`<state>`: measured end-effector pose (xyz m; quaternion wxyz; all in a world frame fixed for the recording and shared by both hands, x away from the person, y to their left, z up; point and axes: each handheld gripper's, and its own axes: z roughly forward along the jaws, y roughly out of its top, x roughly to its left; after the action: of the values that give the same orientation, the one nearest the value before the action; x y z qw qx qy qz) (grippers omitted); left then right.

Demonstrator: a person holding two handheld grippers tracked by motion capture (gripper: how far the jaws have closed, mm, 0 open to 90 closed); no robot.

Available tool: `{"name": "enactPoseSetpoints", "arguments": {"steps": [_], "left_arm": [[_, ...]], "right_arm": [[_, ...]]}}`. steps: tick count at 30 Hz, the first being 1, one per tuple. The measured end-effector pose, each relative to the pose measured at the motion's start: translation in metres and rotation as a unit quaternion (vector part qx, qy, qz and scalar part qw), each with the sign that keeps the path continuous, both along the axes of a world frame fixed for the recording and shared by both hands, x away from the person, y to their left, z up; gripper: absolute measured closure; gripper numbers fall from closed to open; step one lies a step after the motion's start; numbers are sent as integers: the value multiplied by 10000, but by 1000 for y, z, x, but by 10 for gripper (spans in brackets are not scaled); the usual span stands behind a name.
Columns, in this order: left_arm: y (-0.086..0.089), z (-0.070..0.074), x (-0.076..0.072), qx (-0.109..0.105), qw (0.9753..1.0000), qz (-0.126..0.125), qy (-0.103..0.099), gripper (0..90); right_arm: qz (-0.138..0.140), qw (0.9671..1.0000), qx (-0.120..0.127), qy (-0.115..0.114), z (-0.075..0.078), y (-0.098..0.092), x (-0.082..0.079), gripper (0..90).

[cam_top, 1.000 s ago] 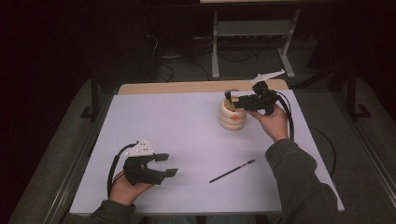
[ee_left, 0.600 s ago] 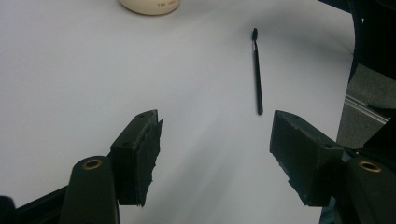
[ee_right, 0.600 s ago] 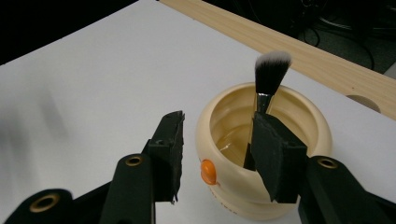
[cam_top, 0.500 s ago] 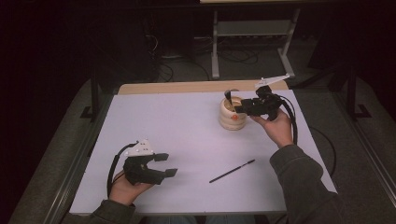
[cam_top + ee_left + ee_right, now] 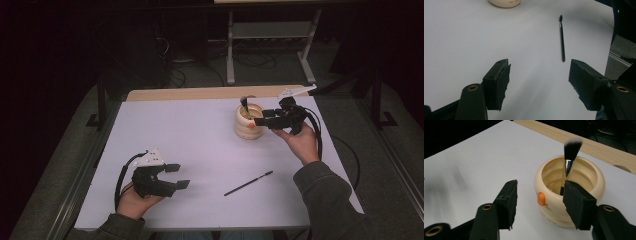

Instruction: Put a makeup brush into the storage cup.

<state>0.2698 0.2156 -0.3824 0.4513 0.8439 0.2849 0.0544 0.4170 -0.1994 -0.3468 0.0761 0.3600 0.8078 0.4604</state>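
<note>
Brush in pot: a make-up brush with a black handle, silver ferrule and white-tipped dark bristles [image 5: 569, 157] stands in the pot, bristles up, leaning on the far rim; in the right gripper view it rises just past the tip of the right-hand finger [image 5: 577, 202], not held.

Pot: a cream-coloured, ribbed, round ceramic pot with an orange dot on its side [image 5: 574, 202] sits on the table straight ahead of the right gripper's fingers, partly behind the right-hand one; the orange dot lies in the gap between the two.

Right gripper: the right gripper [image 5: 264, 121] hovers at the pot's side, its tips at the rim in the high view, its jaws spread wide and empty, touching neither pot nor brush as far as can be seen.

Right hand: the person's right hand [image 5: 300, 142] grips it from below, in a dark green sleeve.

Loose brush: a thin black brush with a small dark tip [image 5: 562, 40] lies flat on the table, well ahead of the left gripper's fingers and nearer the right-hand one, pointing away from them.

Left gripper: the left gripper [image 5: 177, 176] rests low near the table's near edge, jaws wide apart, nothing between them.

Table: a white-topped table with a pale wooden far edge [image 5: 190, 130] lies under both grippers.
</note>
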Motion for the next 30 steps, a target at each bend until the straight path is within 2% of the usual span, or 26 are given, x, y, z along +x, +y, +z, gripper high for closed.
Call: {"name": "enactPoseSetpoints", "arguments": {"steps": [8, 14, 17, 30], "left_arm": [[-1, -1, 0, 10, 10000, 3, -18, 316], [0, -1, 0, -12, 10000, 24, -24, 314], [-1, -1, 0, -16, 10000, 33, -1, 309], [-7, -3, 1, 51, 10000, -35, 22, 309]], "right_arm": [[-10, 10000, -78, 10, -3, -2, -9, 386], [99, 9999, -23, -105, -3, -4, -18, 368], [118, 9998, -72, -138, -5, -3, -21, 348], [187, 9997, -95, -103, -11, -4, -29, 332]]}}
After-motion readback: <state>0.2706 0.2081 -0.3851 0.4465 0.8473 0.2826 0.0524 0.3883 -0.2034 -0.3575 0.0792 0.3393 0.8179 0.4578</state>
